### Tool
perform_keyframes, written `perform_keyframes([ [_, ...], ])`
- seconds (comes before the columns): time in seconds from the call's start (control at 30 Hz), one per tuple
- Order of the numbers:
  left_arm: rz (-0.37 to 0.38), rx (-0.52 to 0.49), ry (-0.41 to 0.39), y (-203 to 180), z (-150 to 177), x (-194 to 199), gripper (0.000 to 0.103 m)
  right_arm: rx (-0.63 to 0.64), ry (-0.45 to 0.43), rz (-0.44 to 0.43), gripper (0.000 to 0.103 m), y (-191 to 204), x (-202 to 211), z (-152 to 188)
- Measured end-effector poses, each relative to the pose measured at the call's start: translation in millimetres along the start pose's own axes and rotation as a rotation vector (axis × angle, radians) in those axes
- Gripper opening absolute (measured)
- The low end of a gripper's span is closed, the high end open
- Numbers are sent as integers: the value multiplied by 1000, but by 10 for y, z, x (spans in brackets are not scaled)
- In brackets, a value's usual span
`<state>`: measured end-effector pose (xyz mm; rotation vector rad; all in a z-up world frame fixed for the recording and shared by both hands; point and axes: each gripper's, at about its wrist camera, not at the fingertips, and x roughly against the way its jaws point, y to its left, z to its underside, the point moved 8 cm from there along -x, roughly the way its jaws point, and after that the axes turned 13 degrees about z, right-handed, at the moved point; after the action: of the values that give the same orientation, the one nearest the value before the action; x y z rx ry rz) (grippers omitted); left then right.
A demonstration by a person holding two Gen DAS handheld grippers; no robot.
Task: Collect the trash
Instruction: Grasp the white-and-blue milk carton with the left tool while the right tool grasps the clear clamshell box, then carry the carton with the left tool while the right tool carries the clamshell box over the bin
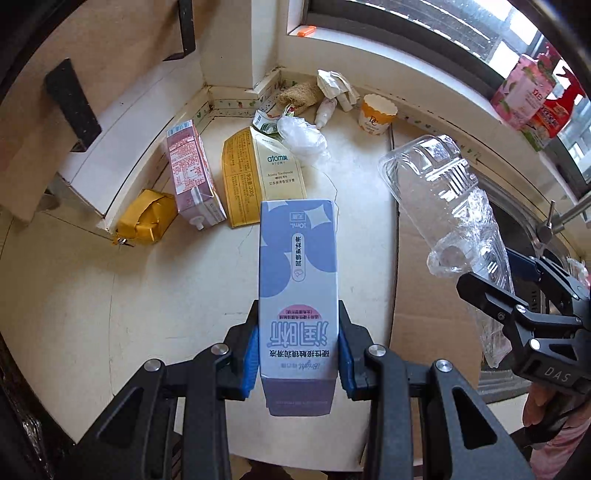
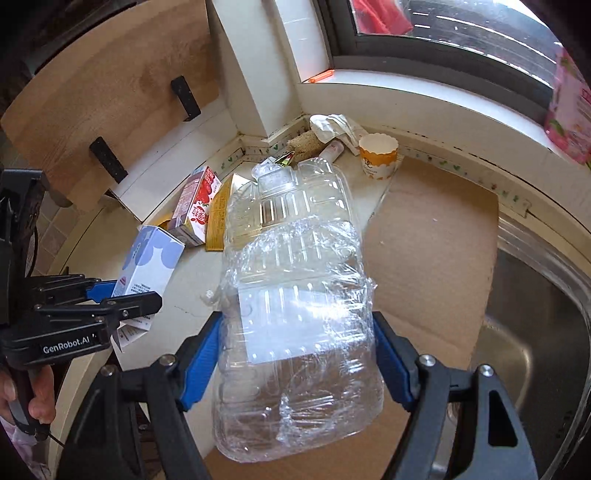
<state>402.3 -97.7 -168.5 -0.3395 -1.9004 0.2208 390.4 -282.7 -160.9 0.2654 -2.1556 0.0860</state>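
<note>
Simultaneously, my left gripper (image 1: 297,363) clamps the blue-and-white carton (image 1: 298,280) above the counter (image 1: 155,295), while my right gripper (image 2: 297,360) grips the clear plastic container (image 2: 295,314) over the cardboard sheet (image 2: 436,266); other trash crowds the counter's back corner.

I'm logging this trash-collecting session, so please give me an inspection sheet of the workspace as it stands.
Surface: pale countertop, partly under a flat cardboard sheet; steel sink to the right.
Job's things: blue-white carton in the left tool; clear plastic clamshell box, wrapped in film, in the right tool.
Clutter: pink drink carton, yellow toothpaste box, crumpled yellow packet, paper cup, crumpled plastic bag, small white bottle, crumpled paper.
Grippers: both shut on their loads.
Cables: nothing seen.
Surroundings: window, pink pack on the sill, wooden board at left.
</note>
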Motion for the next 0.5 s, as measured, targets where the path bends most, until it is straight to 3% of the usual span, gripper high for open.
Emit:
perform_keyframes([
  [0.23, 6, -104, -72, 4, 560, 523, 33, -121, -30, 30, 78, 149, 555, 559],
  [0.5, 72, -167, -47, 148, 1465, 833, 33, -187, -56, 48, 78, 690, 1056, 1261],
])
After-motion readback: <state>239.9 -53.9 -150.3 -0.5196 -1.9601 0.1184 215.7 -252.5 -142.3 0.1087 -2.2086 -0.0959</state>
